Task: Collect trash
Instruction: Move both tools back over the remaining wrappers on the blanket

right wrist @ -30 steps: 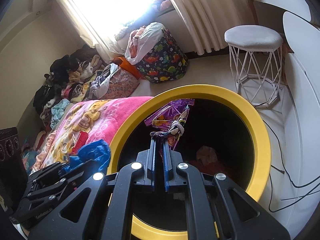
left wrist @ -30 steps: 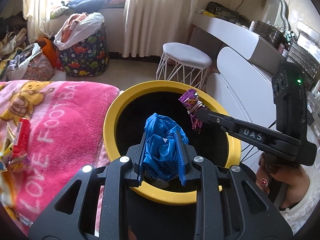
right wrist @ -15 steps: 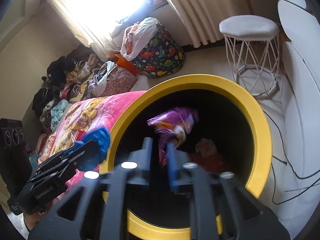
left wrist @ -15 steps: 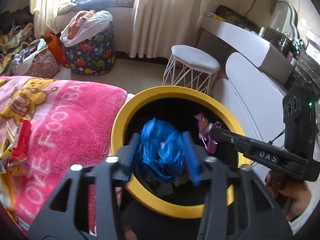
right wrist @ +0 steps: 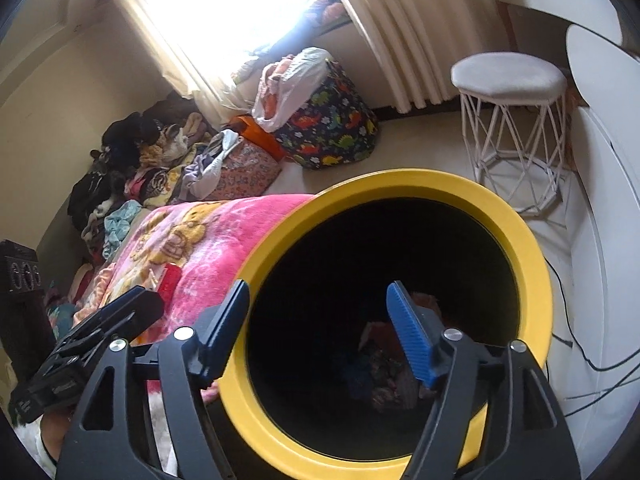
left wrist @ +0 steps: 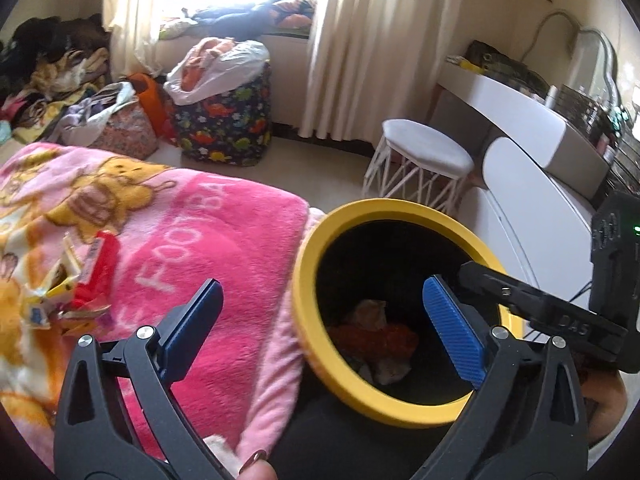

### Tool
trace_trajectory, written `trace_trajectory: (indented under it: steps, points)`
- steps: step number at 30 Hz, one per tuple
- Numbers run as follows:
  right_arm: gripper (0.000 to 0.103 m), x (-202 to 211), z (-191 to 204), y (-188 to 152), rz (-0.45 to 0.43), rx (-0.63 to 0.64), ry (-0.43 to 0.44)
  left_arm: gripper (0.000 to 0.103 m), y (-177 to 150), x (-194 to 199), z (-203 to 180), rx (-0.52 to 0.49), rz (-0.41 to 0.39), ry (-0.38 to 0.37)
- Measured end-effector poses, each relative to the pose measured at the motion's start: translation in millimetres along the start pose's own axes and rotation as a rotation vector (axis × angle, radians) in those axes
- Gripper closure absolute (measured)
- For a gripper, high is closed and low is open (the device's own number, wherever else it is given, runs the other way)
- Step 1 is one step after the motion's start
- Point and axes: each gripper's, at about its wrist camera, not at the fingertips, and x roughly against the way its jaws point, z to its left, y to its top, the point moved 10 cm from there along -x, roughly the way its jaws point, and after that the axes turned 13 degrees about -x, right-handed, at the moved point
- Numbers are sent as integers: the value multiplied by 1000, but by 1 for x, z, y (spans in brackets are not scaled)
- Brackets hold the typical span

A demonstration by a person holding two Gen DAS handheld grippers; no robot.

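A yellow-rimmed black bin stands beside a pink blanket. My left gripper hangs over the bin's left rim and the blanket edge, its jaws opening wide with nothing between them. My right gripper hovers over the bin mouth, jaws also opening and empty. Crumpled trash lies at the bottom, with darker wrappers dim in the right wrist view. Red and yellow wrappers lie on the blanket to the left. Each gripper shows at the edge of the other's view.
A white wire stool stands behind the bin, a white desk to the right. A dinosaur-print bag and piles of clothes line the far wall. Cables trail on the floor right of the bin.
Both grippers went from shut to open. The blue wad left my left gripper and the purple wrapper left my right, both dropping into the bin. My left gripper shifted left toward the blanket.
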Motion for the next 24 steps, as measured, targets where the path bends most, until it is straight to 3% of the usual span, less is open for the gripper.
trace_trajectory:
  steps: [24]
  points:
    - [27, -21, 109, -30, 68, 212, 138, 11, -23, 66, 95, 144, -59, 172]
